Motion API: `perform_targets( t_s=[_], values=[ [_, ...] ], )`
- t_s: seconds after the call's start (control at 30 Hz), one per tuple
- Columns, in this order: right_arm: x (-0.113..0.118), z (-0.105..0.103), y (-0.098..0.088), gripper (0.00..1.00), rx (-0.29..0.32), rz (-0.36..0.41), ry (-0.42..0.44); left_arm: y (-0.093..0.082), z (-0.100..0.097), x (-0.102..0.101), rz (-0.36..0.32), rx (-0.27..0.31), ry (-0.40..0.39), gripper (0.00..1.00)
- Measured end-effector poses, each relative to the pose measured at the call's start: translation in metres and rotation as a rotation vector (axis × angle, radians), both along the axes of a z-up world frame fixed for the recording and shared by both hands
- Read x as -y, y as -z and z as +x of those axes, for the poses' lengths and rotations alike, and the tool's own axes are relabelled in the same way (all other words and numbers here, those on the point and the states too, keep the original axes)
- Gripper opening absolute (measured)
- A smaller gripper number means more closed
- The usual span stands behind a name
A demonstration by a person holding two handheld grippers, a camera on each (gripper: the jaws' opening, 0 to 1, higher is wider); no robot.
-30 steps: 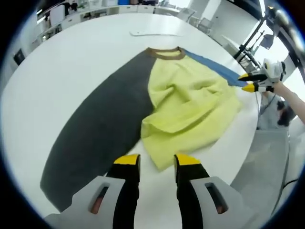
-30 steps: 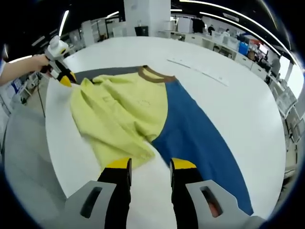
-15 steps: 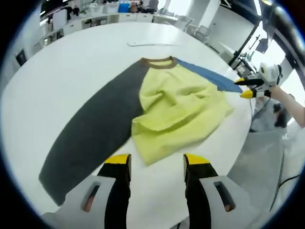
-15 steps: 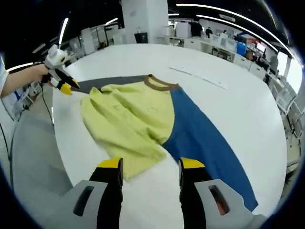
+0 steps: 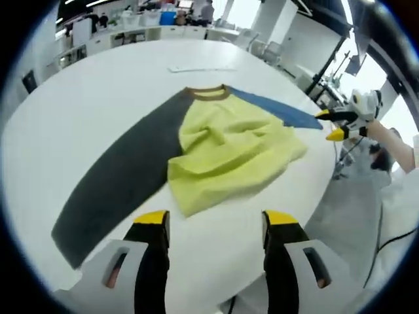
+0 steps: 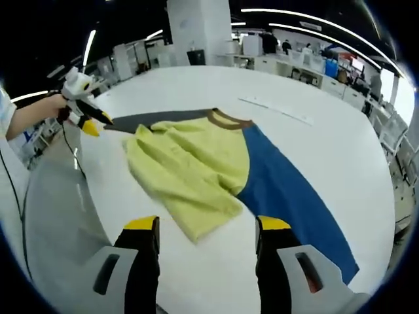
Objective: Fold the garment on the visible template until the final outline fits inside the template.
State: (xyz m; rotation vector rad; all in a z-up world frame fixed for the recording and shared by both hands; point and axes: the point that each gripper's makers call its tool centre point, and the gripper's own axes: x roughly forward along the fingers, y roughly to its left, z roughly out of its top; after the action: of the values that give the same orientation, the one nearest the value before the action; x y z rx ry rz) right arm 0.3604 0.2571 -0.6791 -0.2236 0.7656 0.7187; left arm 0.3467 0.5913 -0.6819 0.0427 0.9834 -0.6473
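Both grippers, left (image 5: pixel 215 226) and right (image 6: pixel 207 232), hang with jaws spread, empty, short of the garment (image 5: pixel 229 147), which lies rumpled on the white worktop (image 5: pixel 78 98). Folding seems mid-way; next, probably grasp the blue sleeve (image 6: pixel 288 190) and grey sleeve (image 5: pixel 121 176)

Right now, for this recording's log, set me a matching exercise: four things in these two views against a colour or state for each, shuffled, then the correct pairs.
Column one:
1. garment body
2. dark sleeve
3. blue sleeve
4. left gripper

Column two:
a. spread flat toward the right of the right gripper view
b. yellow and rumpled
c. jaws apart, holding nothing
d. charcoal grey, stretched out flat on the white table

Pairs: 1-b, 2-d, 3-a, 4-c.
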Motion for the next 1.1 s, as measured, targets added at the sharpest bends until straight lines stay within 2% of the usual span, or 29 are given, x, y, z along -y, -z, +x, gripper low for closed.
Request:
perform_targets(
  t_s=[0.37, 0.67, 1.1],
  values=[
    [0.000, -0.018, -0.009, 0.69, 0.008, 0.021, 0.004, -0.011, -0.018, 0.005, -0.034, 0.028, 0.011, 0.66],
    [0.000, -0.033, -0.020, 0.78, 0.013, 0.045, 0.010, -0.024, -0.027, 0.006, -0.044, 0.058, 0.015, 0.70],
    [0.006, -0.056, -0.029, 0.85, 0.008, 0.095, 0.042, -0.036, -0.047, 0.010, -0.059, 0.075, 0.021, 0.76]
  ],
)
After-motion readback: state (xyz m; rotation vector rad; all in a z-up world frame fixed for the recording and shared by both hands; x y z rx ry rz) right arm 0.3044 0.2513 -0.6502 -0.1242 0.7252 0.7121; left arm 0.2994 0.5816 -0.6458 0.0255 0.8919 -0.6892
